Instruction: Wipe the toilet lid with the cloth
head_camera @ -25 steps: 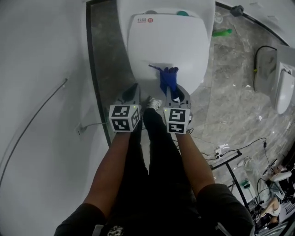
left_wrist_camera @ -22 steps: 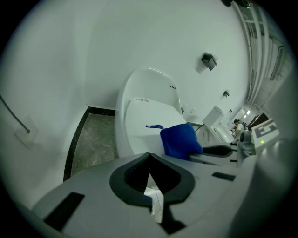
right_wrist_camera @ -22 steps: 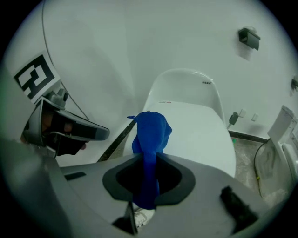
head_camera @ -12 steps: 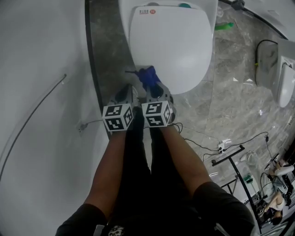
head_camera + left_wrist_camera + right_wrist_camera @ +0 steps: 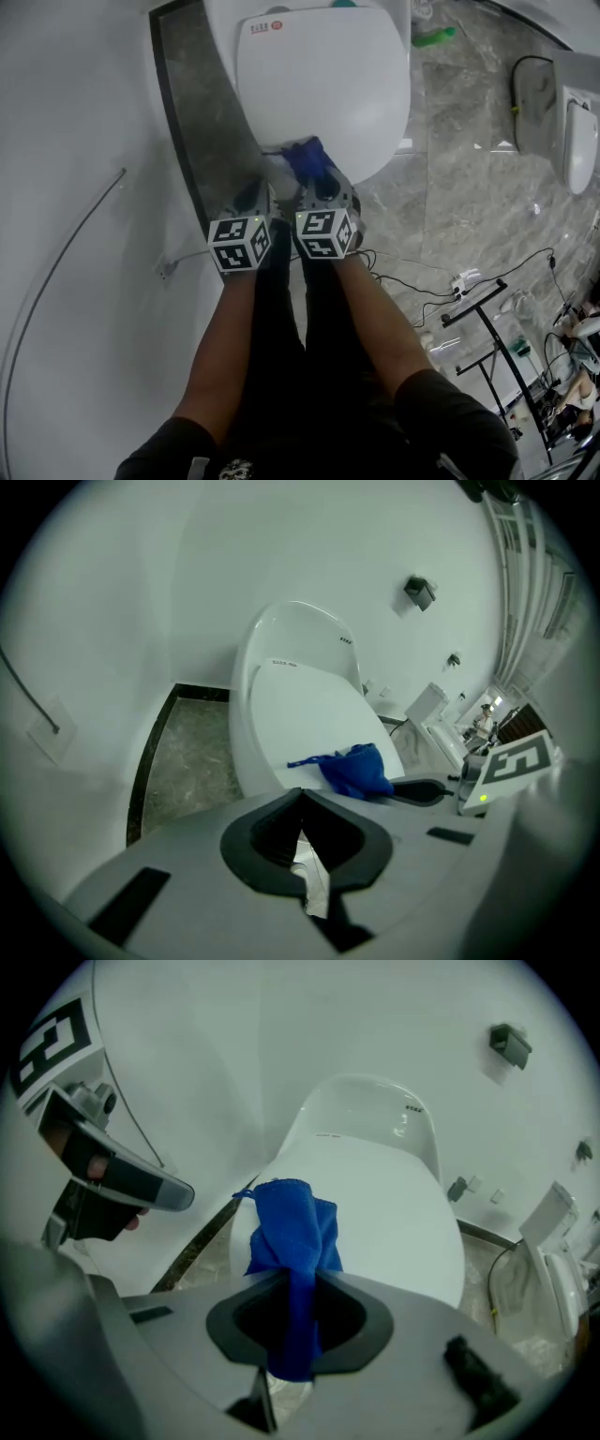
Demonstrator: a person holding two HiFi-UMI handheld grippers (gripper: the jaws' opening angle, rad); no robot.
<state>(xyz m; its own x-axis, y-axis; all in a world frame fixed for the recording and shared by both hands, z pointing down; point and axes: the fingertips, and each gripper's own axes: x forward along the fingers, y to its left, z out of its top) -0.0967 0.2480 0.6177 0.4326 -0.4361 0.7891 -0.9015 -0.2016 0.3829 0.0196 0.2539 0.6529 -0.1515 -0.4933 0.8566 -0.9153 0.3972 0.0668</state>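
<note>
A white toilet with its lid down fills the top of the head view. My right gripper is shut on a blue cloth, which bunches at the lid's near-left edge. In the right gripper view the cloth runs up from between the jaws and rests against the lid. My left gripper hangs just left of the right one, beside the bowl's near-left side, shut with nothing in it. The left gripper view shows the cloth to the right on the lid.
A white wall runs along the left, with a dark floor strip between it and the toilet. Grey marble floor lies to the right with cables, a green object and a second white fixture.
The right gripper has carried the cloth leftward and down from the lid's near middle to its near-left edge, ending close beside the left gripper. The left gripper has shifted only slightly.
</note>
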